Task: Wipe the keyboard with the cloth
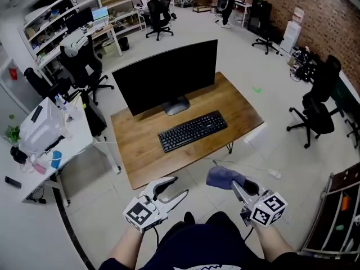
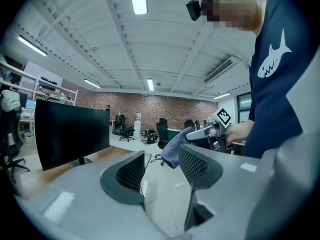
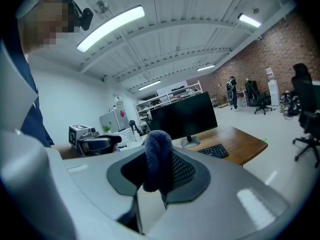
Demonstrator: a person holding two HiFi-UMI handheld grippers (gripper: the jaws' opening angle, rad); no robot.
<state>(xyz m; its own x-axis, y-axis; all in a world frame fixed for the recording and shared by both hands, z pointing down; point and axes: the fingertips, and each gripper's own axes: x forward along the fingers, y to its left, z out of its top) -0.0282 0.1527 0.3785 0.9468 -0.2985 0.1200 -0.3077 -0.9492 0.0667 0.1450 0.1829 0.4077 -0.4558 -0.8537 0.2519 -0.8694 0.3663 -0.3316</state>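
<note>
A black keyboard (image 1: 193, 130) lies on the wooden desk (image 1: 236, 117) in front of a dark monitor (image 1: 166, 76). My right gripper (image 1: 239, 185) is shut on a blue cloth (image 1: 224, 178), held in the air short of the desk's near edge. The cloth (image 3: 158, 160) bulges between the jaws in the right gripper view, with the keyboard (image 3: 214, 151) beyond. My left gripper (image 1: 173, 188) is open and empty, also off the desk, to the left of the right one. In the left gripper view the jaws (image 2: 161, 166) stand apart, and the cloth (image 2: 176, 146) hangs beyond them.
A white table (image 1: 56, 145) with a white box and small items stands left of the desk. Office chairs (image 1: 315, 108) stand on the grey floor to the right and behind. Shelves (image 1: 62, 16) line the back left.
</note>
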